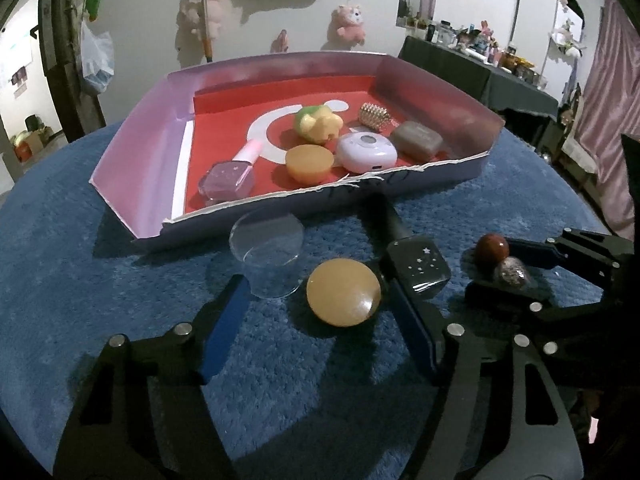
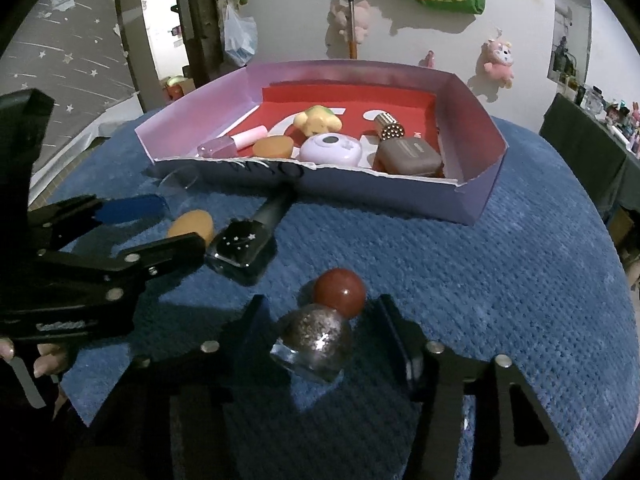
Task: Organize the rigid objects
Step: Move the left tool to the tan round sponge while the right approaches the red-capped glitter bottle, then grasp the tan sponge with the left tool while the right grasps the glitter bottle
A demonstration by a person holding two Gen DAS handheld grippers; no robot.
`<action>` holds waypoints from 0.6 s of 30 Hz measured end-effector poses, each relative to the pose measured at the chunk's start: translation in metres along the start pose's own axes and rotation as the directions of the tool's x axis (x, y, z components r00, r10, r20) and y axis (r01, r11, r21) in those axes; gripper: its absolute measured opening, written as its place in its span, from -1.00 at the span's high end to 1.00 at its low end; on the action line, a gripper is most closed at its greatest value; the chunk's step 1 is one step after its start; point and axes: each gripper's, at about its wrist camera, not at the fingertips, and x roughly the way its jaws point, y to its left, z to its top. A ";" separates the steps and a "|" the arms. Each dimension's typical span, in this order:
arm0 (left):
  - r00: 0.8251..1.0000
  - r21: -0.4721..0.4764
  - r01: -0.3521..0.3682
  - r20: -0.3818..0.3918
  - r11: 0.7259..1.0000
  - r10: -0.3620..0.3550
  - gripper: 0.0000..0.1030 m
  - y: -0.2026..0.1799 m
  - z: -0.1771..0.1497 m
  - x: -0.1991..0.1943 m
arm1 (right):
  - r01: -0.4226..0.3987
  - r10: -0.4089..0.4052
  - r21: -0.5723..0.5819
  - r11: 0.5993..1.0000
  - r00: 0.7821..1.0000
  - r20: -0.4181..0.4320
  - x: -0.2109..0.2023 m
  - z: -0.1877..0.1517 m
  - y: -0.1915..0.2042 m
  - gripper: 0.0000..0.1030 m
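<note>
I've got the glitter bottle [image 2: 316, 340] with its red ball cap [image 2: 339, 291] lying on the blue cloth [image 2: 520, 280] between my right claw [image 2: 320, 316], released and not yet touching. I'd close on the rounded glass body, not the slick cap. My left claw [image 1: 316, 292], also released, straddles the smooth orange puck [image 1: 343, 291]. Both belong in the cardboard tray [image 2: 476, 200] beyond.
</note>
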 end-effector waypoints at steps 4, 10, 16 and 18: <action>1.000 -0.008 -0.004 -0.012 1.000 0.004 -0.22 0.001 0.000 0.005 | -0.015 0.015 0.007 1.000 1.000 0.008 -0.001 -0.001 -0.002 0.09; 0.998 -0.002 0.049 -0.027 0.999 -0.049 0.31 -0.003 -0.001 0.007 | -0.052 0.052 0.003 0.999 0.998 0.025 -0.004 -0.006 -0.002 0.33; 0.998 -0.014 0.064 -0.006 0.998 -0.065 0.31 -0.002 -0.002 -0.004 | -0.078 0.077 0.015 0.997 0.996 0.047 -0.009 -0.005 -0.004 0.34; 0.998 -0.001 0.054 0.010 0.999 -0.054 0.31 -0.003 -0.001 -0.010 | -0.080 0.079 0.015 0.997 0.995 0.061 -0.013 -0.003 -0.003 0.34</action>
